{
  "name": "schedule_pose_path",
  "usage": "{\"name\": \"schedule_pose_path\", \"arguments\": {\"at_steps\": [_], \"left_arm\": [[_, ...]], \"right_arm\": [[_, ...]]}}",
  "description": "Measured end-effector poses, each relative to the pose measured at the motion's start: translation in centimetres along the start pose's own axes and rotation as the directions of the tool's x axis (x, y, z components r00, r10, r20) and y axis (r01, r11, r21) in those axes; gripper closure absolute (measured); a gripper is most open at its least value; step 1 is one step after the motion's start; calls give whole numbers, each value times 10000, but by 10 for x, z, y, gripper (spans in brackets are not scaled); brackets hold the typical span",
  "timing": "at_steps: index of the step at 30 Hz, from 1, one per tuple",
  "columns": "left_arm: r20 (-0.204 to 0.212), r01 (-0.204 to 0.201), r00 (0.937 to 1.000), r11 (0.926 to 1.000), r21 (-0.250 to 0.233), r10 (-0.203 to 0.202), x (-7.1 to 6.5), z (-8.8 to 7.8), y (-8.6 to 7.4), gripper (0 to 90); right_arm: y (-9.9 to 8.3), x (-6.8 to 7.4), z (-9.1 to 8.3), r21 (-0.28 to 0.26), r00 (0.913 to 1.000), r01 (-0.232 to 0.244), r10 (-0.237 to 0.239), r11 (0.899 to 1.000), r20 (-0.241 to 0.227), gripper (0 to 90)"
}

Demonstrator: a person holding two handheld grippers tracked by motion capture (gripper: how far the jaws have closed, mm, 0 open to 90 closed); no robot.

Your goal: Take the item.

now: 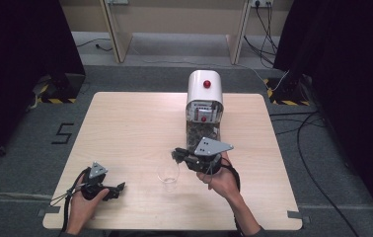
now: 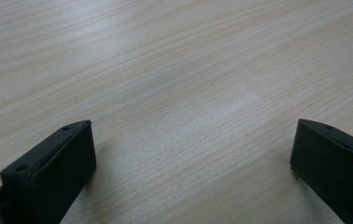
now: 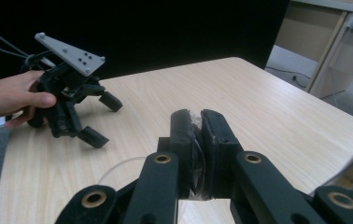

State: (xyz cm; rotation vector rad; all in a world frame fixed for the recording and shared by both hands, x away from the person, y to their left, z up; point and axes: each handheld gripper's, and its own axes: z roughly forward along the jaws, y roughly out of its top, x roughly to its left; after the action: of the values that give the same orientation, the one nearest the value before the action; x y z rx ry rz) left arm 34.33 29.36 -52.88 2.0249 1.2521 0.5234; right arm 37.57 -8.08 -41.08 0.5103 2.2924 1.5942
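Beside the dispenser point(image 1: 205, 106) | right tool point(image 3: 197, 122) clamped on what looks like a crumpled clear wrapper | cup point(image 1: 167, 174) empty on tabletop point(image 1: 125, 128) below | left tool point(image 1: 116, 189) apart, idle | filling not begun, judging by the empty cup.

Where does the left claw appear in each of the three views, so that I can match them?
High view: left claw at lower left, near the table's front edge.
Left gripper view: left claw, its black jaws at the bottom corners, wide apart.
Right gripper view: left claw at upper left, open.
Shared landmark: the pale wooden table.
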Motion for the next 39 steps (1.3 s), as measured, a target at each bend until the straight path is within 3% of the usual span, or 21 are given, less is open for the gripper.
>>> {"name": "schedule_pose_path", "arguments": {"at_steps": [8, 17, 39], "left_arm": [[-2, -1, 10000, 10000, 4, 1, 0, 0, 0, 0], [-2, 1, 10000, 10000, 0, -1, 0, 0, 0, 0], [-1, -1, 10000, 10000, -1, 1, 0, 0, 0, 0]], "right_arm": [[2, 12, 5, 21, 9989, 192, -191, 9998, -420, 837], [-4, 25, 18, 446, 9956, 400, -360, 9982, -865, 837], [-21, 28, 34, 1173, 9946, 426, -310, 9922, -989, 837]]}}
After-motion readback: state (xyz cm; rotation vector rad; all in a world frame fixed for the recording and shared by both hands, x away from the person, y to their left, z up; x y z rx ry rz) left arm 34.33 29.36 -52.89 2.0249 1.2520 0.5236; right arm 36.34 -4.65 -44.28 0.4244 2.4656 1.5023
